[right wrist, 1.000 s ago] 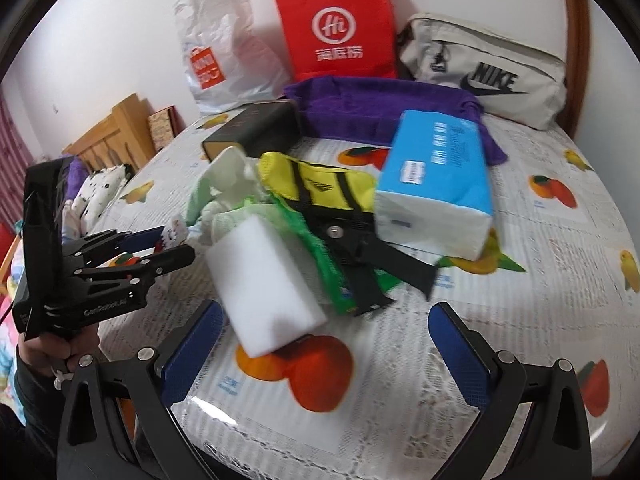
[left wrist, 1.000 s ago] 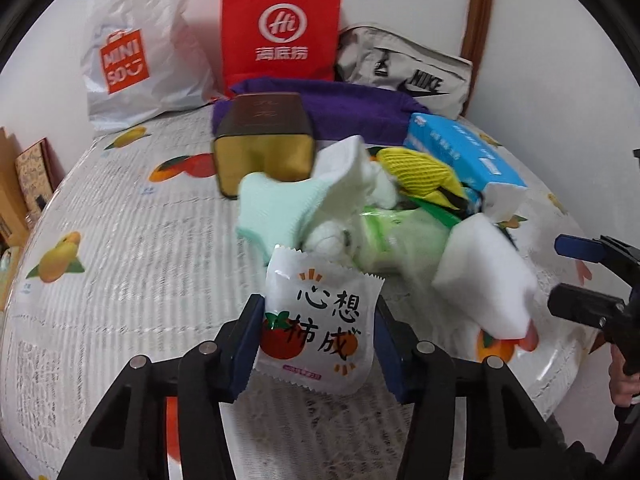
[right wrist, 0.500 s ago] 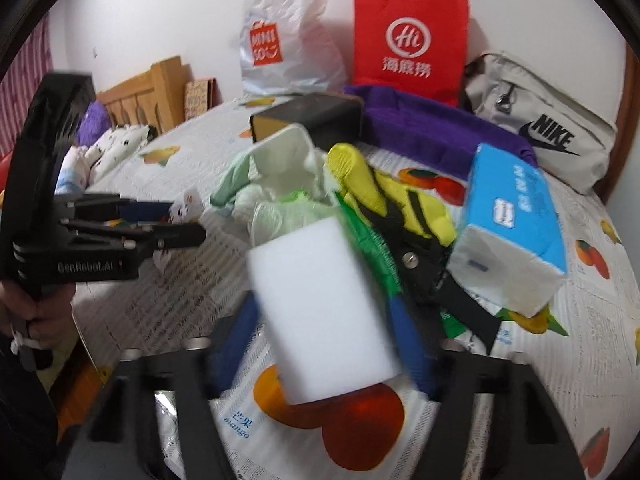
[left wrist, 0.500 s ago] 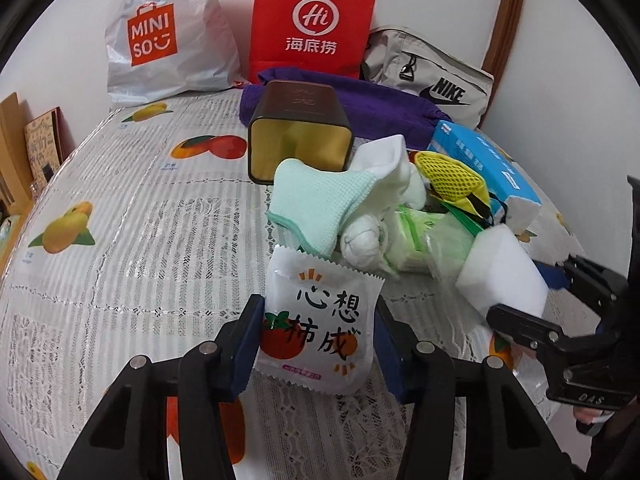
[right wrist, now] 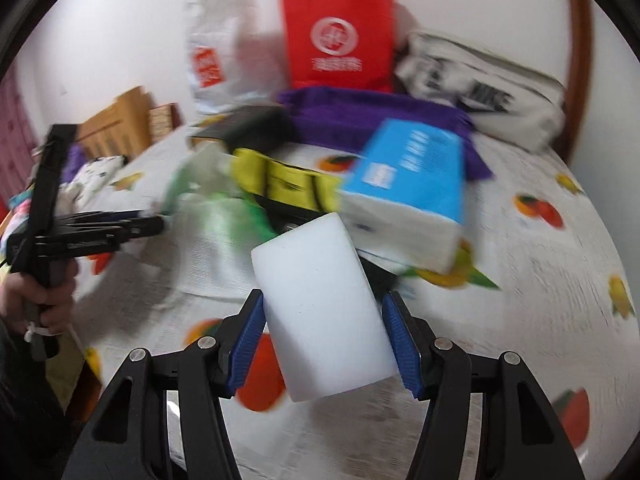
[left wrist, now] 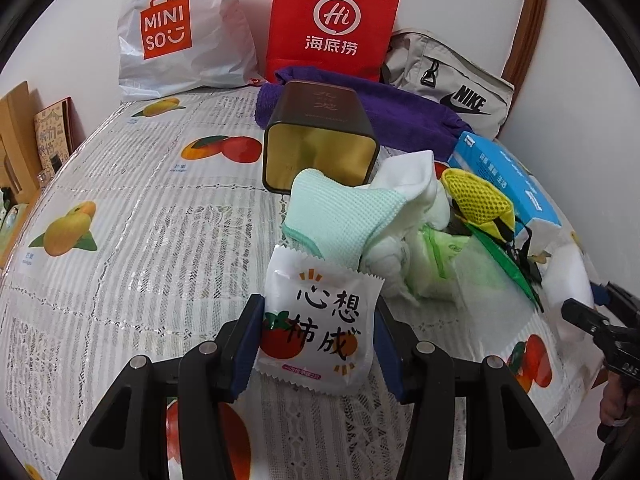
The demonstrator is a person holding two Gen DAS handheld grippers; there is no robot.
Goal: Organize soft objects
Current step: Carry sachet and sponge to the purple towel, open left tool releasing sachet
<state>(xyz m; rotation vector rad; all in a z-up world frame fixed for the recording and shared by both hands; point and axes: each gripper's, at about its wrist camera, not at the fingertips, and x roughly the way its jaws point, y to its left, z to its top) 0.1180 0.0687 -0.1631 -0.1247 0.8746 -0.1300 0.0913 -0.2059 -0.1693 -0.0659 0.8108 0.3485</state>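
Observation:
My left gripper [left wrist: 316, 340] is shut on a white snack packet [left wrist: 318, 332] printed with tomatoes, held above the fruit-print tablecloth [left wrist: 140, 220]. My right gripper [right wrist: 324, 336] is shut on a white sponge block [right wrist: 324, 308], lifted off the table; that block [left wrist: 568, 280] also shows at the right edge of the left wrist view. A heap of soft things lies mid-table: a mint cloth [left wrist: 340, 212], white socks [left wrist: 408, 176], a green plastic bag [left wrist: 452, 260] and a yellow mesh pouch [left wrist: 476, 200]. An open brown tin [left wrist: 320, 140] lies on its side behind the heap.
A blue tissue pack [right wrist: 408, 184] lies right of the heap. Behind it are a purple towel [left wrist: 400, 112], a red paper bag [left wrist: 332, 24], a white Miniso bag [left wrist: 176, 32] and a grey Nike bag [left wrist: 452, 84] against the wall. Wooden furniture [right wrist: 116, 124] stands off the table's left.
My right gripper closed around the white sponge block and lifted it off the table. The left gripper rolled slightly, still holding the snack packet.

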